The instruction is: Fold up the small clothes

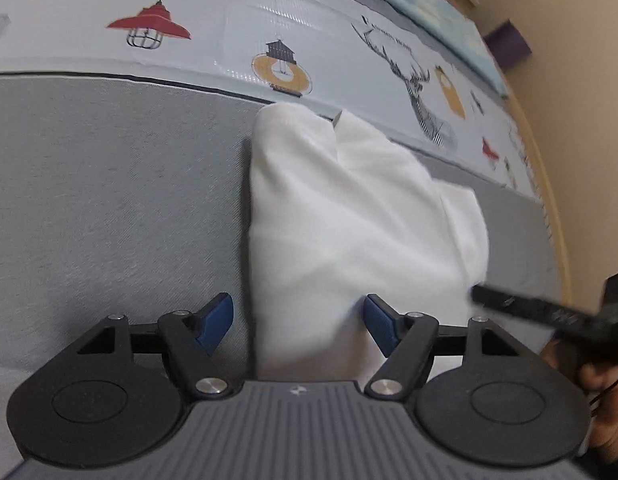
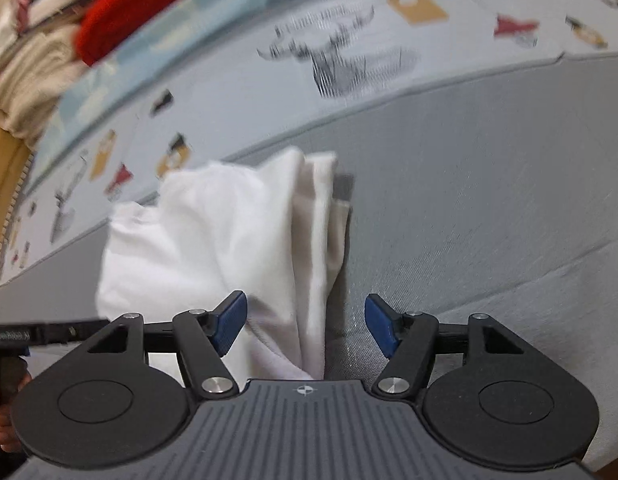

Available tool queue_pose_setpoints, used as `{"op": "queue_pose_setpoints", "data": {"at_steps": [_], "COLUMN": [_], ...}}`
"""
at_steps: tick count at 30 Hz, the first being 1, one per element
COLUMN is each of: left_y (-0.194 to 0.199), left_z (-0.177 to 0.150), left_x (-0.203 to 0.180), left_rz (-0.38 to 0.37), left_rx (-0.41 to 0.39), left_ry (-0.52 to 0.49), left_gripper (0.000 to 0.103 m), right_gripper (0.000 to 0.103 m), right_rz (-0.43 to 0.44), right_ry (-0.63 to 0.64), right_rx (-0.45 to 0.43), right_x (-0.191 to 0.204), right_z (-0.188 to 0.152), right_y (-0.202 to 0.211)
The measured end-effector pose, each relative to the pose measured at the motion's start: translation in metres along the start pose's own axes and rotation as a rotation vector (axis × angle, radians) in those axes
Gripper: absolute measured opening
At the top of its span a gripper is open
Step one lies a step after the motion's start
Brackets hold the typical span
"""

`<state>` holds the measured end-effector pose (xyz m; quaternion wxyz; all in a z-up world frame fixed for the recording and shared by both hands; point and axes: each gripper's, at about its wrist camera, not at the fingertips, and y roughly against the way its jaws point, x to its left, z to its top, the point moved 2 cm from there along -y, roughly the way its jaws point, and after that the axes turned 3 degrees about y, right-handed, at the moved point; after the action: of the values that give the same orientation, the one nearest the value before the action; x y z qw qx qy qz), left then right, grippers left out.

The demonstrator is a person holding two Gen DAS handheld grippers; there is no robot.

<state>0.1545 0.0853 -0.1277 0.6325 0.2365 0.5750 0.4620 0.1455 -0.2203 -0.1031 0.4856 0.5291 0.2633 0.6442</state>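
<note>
Both grippers are let go right now. The left gripper [image 1: 297, 322] has its blue pads spread wide, straddling the near left edge of the white garment [image 1: 349, 216]; nothing is pinched, the cloth just lies between and under them. Same deal on the other side: the right gripper [image 2: 305, 322] stands released, with the garment's near right edge [image 2: 309, 280] sitting between its pads but not pressed by either.

The garment itself is lying on the gray mat [image 1: 109, 200], already doubled into a narrow, lumpy stack. You can see layered edges running down its right side in the right wrist view. Behind the mat there's the printed cloth with lamps and deer [image 1: 277, 40], and a pile of other clothes [image 2: 69, 24] further back.

So my read is that one fold has just been laid down and we're between grips. Next move probably needs both pairs of pads to catch an end of the stack, all layers together, and bring it over the other end. It's puffy, so layers could slip.
</note>
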Motion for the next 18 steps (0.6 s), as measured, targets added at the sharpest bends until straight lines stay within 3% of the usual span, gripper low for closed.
{"op": "queue_pose_setpoints", "data": {"at_steps": [3, 7, 8, 9, 10, 12, 15, 17, 18], "left_y": [-0.016, -0.025, -0.026, -0.026, -0.025, -0.021, -0.002, 0.018, 0.029], "left_z": [0.007, 0.012, 0.014, 0.016, 0.018, 0.025, 0.037, 0.045, 0.048], "left_x": [0.000, -0.003, -0.004, -0.004, -0.004, -0.006, -0.011, -0.013, -0.014], "left_rz": [-0.006, -0.009, -0.007, -0.007, -0.005, -0.019, -0.028, -0.026, -0.030], "left_rx": [0.034, 0.028, 0.025, 0.023, 0.016, -0.012, -0.097, -0.203, -0.264], "left_ry": [0.025, 0.038, 0.046, 0.052, 0.049, 0.035, -0.008, -0.026, -0.036], "left_gripper": [0.075, 0.067, 0.062, 0.054, 0.050, 0.034, 0.032, 0.032, 0.036], "right_gripper": [0.072, 0.069, 0.064, 0.049, 0.040, 0.029, 0.021, 0.009, 0.009], "right_rz": [0.004, 0.030, 0.042, 0.066, 0.086, 0.098, 0.136, 0.170, 0.191], "right_ry": [-0.068, -0.160, -0.170, -0.176, -0.185, -0.191, -0.189, -0.113, -0.077], "right_rx": [0.042, 0.063, 0.064, 0.063, 0.064, 0.045, -0.042, -0.184, -0.254], "right_x": [-0.005, -0.012, -0.013, -0.012, -0.011, -0.008, -0.001, 0.017, 0.025], "right_z": [0.002, 0.009, 0.011, 0.012, 0.014, 0.018, 0.028, 0.039, 0.043], "right_y": [-0.016, -0.029, -0.028, -0.030, -0.031, -0.032, -0.024, -0.008, 0.000]}}
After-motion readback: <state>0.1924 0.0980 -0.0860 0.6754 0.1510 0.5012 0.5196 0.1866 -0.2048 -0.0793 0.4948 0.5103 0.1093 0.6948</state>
